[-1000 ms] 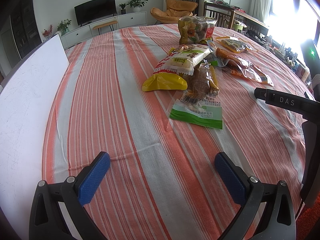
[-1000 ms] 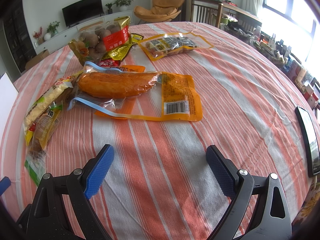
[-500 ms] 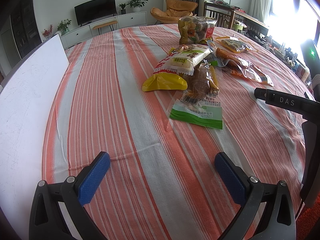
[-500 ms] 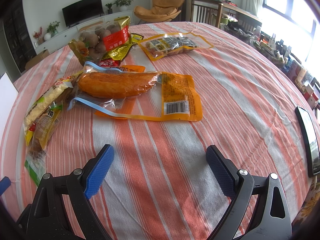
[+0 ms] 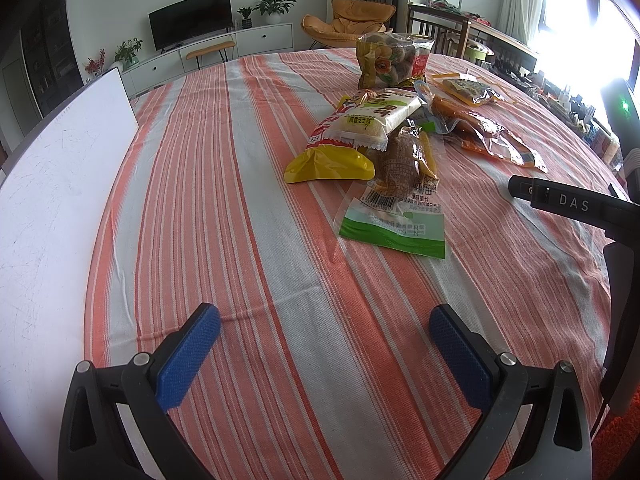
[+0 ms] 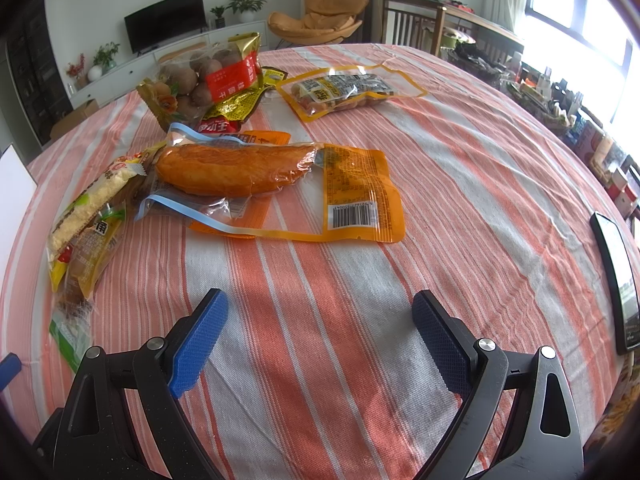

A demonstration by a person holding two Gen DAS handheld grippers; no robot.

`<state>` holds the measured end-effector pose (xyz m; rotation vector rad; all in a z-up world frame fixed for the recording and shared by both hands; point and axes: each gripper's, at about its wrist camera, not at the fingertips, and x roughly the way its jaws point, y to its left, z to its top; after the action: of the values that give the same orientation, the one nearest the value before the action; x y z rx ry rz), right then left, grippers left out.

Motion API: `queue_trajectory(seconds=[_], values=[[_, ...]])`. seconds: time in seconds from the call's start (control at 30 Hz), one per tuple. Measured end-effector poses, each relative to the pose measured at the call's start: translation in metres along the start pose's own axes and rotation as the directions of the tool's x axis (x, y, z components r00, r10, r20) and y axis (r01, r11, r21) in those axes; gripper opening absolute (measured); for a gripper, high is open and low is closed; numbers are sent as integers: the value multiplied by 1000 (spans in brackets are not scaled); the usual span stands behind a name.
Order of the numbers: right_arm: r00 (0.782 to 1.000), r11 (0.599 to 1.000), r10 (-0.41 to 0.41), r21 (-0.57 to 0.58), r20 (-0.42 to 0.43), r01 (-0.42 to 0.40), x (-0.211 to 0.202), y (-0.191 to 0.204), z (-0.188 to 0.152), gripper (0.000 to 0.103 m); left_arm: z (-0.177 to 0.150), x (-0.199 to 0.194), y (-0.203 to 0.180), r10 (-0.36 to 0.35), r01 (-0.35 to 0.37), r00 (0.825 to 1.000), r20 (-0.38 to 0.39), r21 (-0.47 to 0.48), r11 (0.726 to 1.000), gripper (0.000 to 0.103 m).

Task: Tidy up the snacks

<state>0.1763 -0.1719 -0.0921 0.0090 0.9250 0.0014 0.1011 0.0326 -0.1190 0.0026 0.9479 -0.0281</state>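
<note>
The snacks lie in a loose cluster on the bench. Nearest the right tool is a clear packet with orange printed backing and a long orange-brown piece of meat inside (image 6: 240, 174); its barcoded end points toward the bare cloth, and it rests partly on a clear pouch edged with a pale blue strip (image 6: 188, 208). Beyond it stands a crinkled clear-and-gold bag of round brown balls with a red label (image 6: 208, 78), and to the right of that, apart from the rest, lies a flat orange-rimmed vacuum pack of small pieces (image 6: 344, 90). On the left edge of the cluster a yellow-ended wrapper holding a pale cake bar (image 5: 360, 128) overlaps a clear packet with a green band and a brown snack inside (image 5: 400, 196).

All sit on the orange-and-white striped cloth of the bench (image 5: 224, 184). A white board (image 5: 52, 200) lies along its left side, and a dark phone (image 6: 614, 280) lies near its right edge.

The left tool (image 5: 324, 354) hangs over bare cloth, blue pads spread wide, holding nothing. The right tool (image 6: 320, 338) is likewise spread apart with nothing between its pads, short of the orange packet.
</note>
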Motion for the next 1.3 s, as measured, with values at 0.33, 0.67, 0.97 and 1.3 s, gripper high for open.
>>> queue_trajectory(seconds=[0.33, 0.67, 0.97, 1.3], values=[[1000, 1000, 0, 0, 0, 0, 0, 0, 0, 95, 9, 5, 0, -8, 8, 1000, -5, 27, 1000, 103], [1000, 1000, 0, 0, 0, 0, 0, 0, 0, 95, 40, 29, 15, 47, -47, 999, -2, -62, 997, 103], [1000, 1000, 0, 0, 0, 0, 0, 0, 0, 95, 52, 37, 19, 47, -47, 999, -2, -75, 996, 103], [1000, 1000, 0, 0, 0, 0, 0, 0, 0, 95, 52, 37, 19, 58, -58, 998, -4, -74, 996, 103]])
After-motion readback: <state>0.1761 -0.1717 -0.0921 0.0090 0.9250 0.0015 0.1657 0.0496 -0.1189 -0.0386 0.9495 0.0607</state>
